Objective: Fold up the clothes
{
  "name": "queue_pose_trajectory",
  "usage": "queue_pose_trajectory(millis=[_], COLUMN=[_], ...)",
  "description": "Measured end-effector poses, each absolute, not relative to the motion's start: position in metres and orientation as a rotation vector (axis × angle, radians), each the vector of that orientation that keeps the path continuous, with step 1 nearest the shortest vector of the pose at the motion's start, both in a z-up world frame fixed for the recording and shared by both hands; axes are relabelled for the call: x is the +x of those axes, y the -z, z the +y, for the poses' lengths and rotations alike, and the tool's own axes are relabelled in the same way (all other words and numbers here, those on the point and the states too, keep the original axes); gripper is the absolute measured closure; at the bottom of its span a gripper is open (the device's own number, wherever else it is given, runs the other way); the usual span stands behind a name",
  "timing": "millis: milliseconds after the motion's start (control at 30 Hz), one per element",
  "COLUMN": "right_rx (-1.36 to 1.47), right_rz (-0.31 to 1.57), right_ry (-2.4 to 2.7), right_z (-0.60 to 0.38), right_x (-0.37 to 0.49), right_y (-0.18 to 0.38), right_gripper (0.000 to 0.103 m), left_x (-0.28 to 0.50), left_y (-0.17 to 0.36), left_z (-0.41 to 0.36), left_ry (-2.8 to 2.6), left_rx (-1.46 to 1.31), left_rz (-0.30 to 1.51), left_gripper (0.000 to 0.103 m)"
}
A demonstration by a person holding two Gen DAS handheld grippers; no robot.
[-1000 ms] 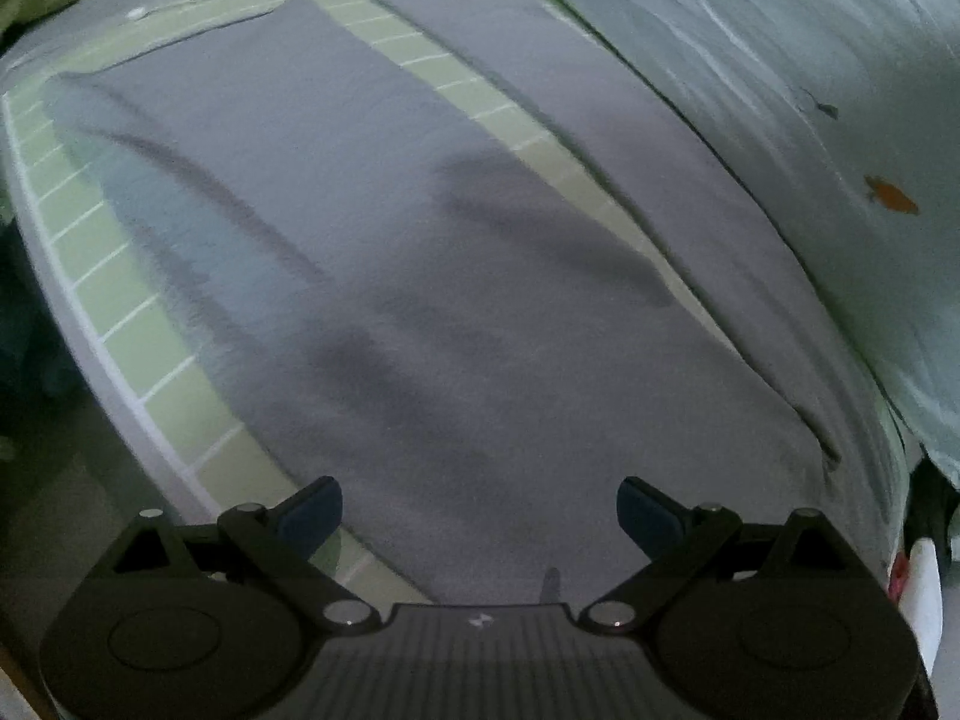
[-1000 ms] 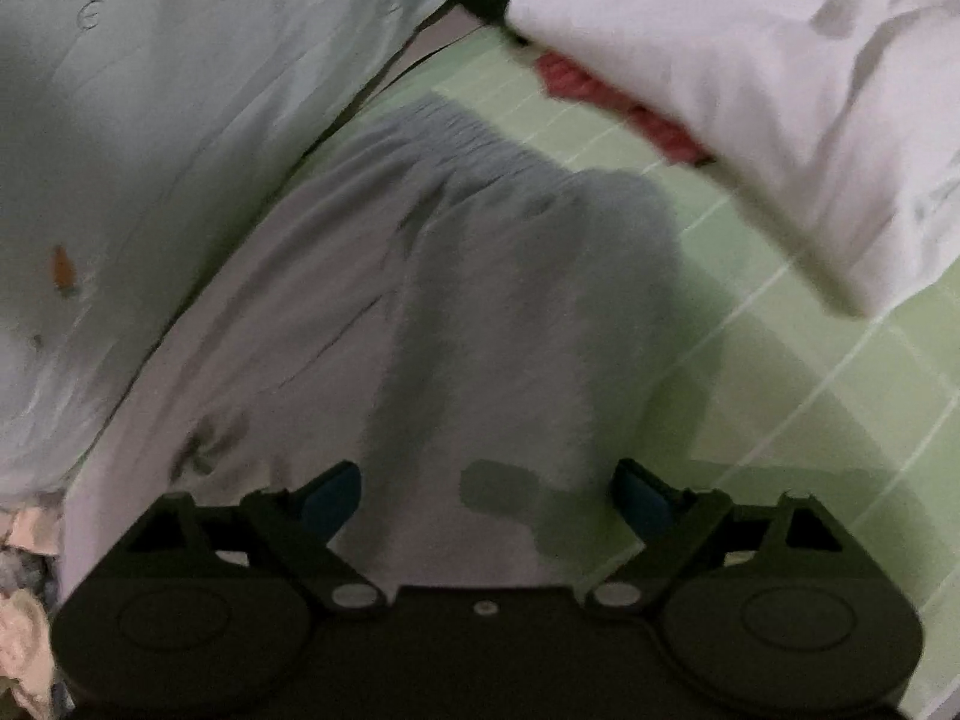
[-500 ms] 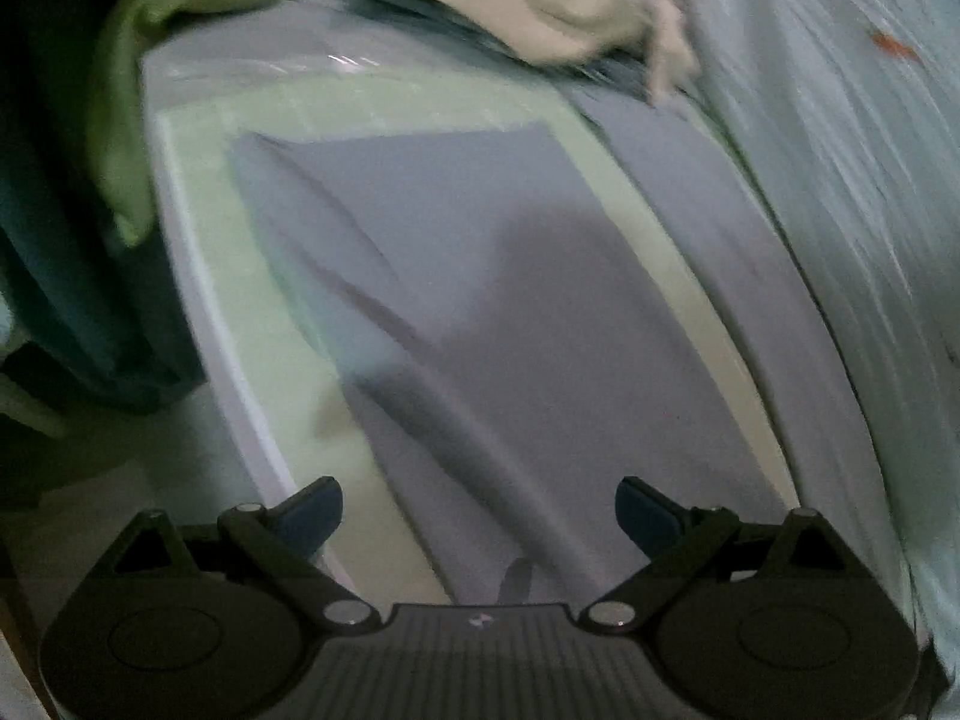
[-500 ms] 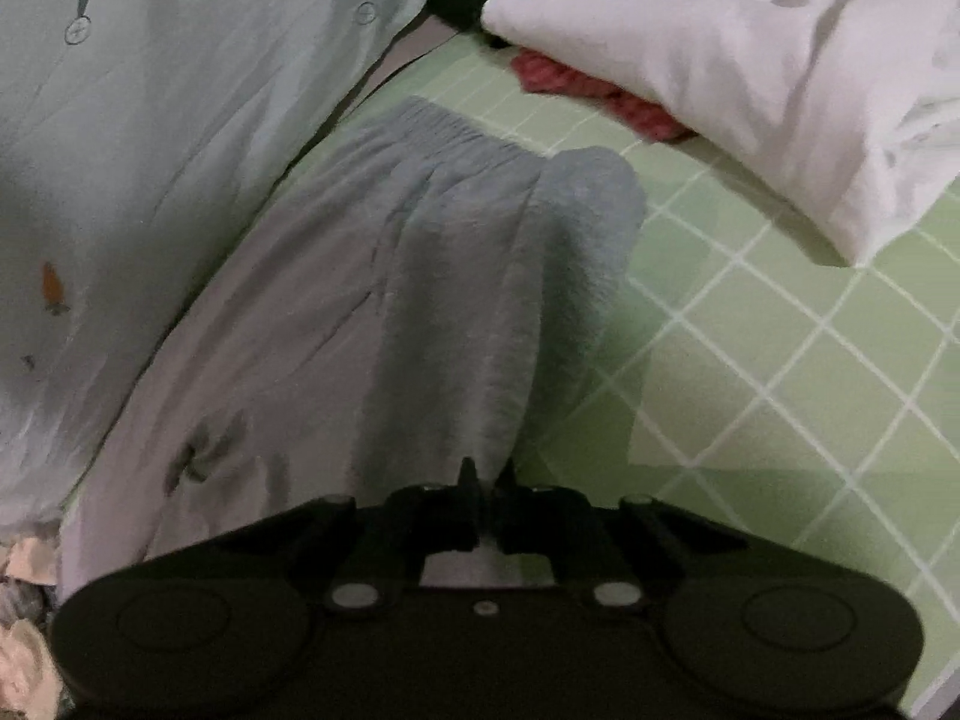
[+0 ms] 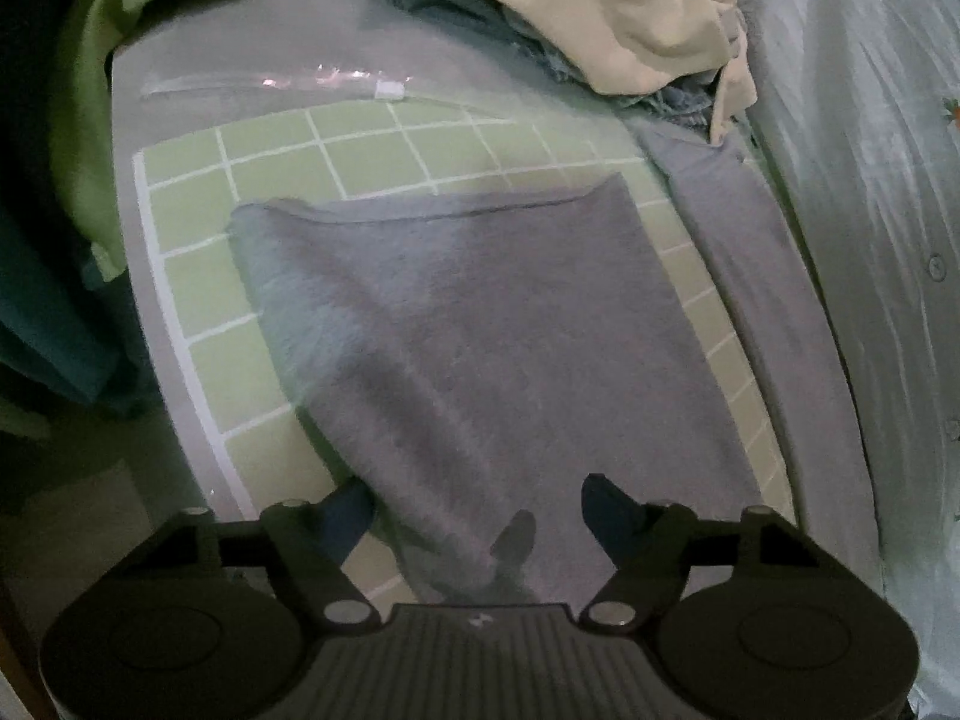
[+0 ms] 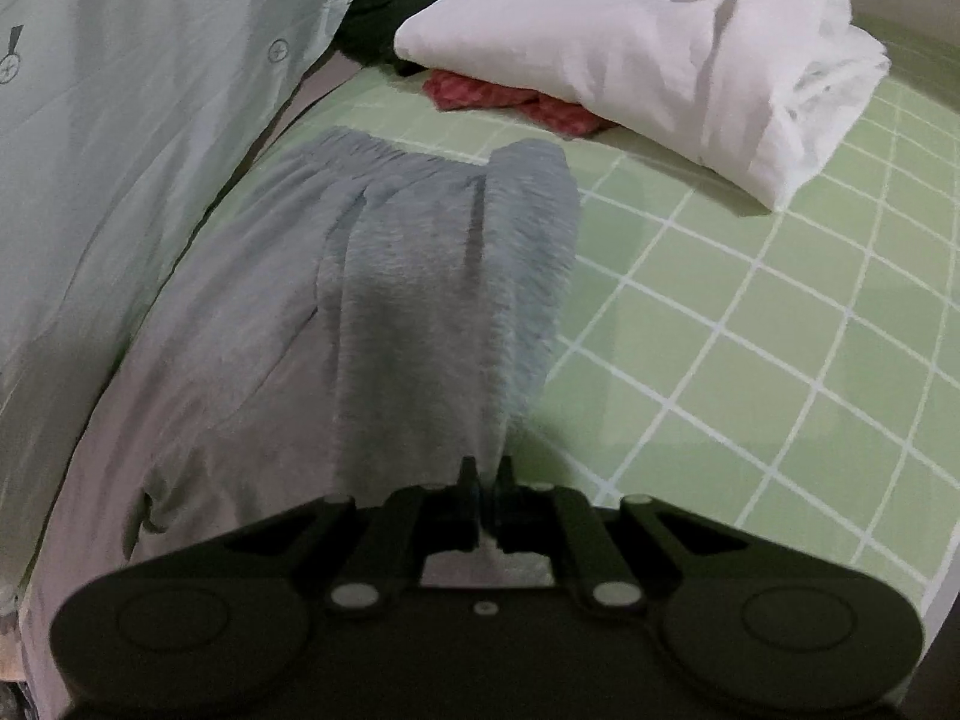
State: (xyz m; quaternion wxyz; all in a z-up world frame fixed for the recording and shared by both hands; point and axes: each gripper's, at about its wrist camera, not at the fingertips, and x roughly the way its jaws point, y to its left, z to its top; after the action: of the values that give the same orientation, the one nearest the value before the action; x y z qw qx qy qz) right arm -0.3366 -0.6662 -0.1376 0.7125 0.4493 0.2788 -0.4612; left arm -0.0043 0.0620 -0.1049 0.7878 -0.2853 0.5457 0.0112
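Trousers [image 5: 480, 324] of soft grey cloth lie stretched along the green checked mat [image 5: 288, 144], filling the middle of both my views. In the left view one leg runs from the bottom centre up to its flat hem just above mid-frame, and the other leg [image 5: 774, 312] lies beside it toward the right edge. In the right view the gathered waistband [image 6: 384, 150] sits in the upper middle, with the top layer doubled over so its fold runs down the centre toward me.

My right gripper [image 6: 487, 471] sits at the bottom centre of its frame, fingers pressed together and pinching the near edge of the trousers, with a thin ridge of cloth caught between the pads. My left gripper [image 5: 474, 510] is low in its frame, jaws closing. The fingers are still spread, one over the mat to the left of the leg's edge, the other above the cloth, so the edge of the fabric lies between them and the pads do not press it.

Beyond the hem, at the top of the left view, sits a heap of beige cloth [image 5: 606, 12] on something denim-blue. A pale mint shirt [image 5: 870, 192] with buttons covers the right side there and the left side of the right view. At the upper right of the right view, a folded white garment [image 6: 660, 54] rests on a red cloth [image 6: 510, 99].
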Motion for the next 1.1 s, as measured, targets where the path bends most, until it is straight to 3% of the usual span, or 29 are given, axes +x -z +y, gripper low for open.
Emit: queue_pose_trajectory(millis=[100,167,233,267,300,333,367,833,1100], right_rx=[0.999,0.997,0.982,0.971,0.960,0.952,0.949,0.828,0.866], right_rz=[0.603,0.594,0.597,0.602,0.605,0.610,0.618,0.517,0.365], right_ry=[1.034,1.040,1.046,1.048,1.044,1.032,1.019,1.118,1.068], right_z=[-0.667,-0.668,-0.671,-0.673,-0.674,-0.676,-0.677,-0.637,-0.638], right_x=[-0.336,-0.334,-0.331,-0.328,-0.327,-0.325,-0.324,-0.398,-0.390], right_y=[0.137,0.136,0.134,0.133,0.134,0.134,0.135,0.084,0.054], right_gripper=[0.091,0.078,0.070,0.071,0.076,0.093,0.101,0.102,0.102], left_x=[0.000,0.002,0.004,0.006,0.007,0.008,0.009,-0.016,0.015], left_y=[0.106,0.107,0.110,0.112,0.113,0.114,0.113,0.037,-0.020], left_z=[0.060,0.060,0.061,0.062,0.063,0.064,0.065,0.085,0.046], left_ry=[-0.027,-0.048,-0.062,-0.076,-0.093,-0.109,-0.116,-0.211,-0.142], left_rx=[-0.621,-0.645,-0.686,-0.702,-0.714,-0.722,-0.729,-0.549,-0.464], left_rz=[1.171,1.153,1.136,1.132,1.126,1.114,1.097,0.875,0.725], left_gripper=[0.039,0.048,0.076,0.097,0.099,0.100,0.100,0.101,0.101])
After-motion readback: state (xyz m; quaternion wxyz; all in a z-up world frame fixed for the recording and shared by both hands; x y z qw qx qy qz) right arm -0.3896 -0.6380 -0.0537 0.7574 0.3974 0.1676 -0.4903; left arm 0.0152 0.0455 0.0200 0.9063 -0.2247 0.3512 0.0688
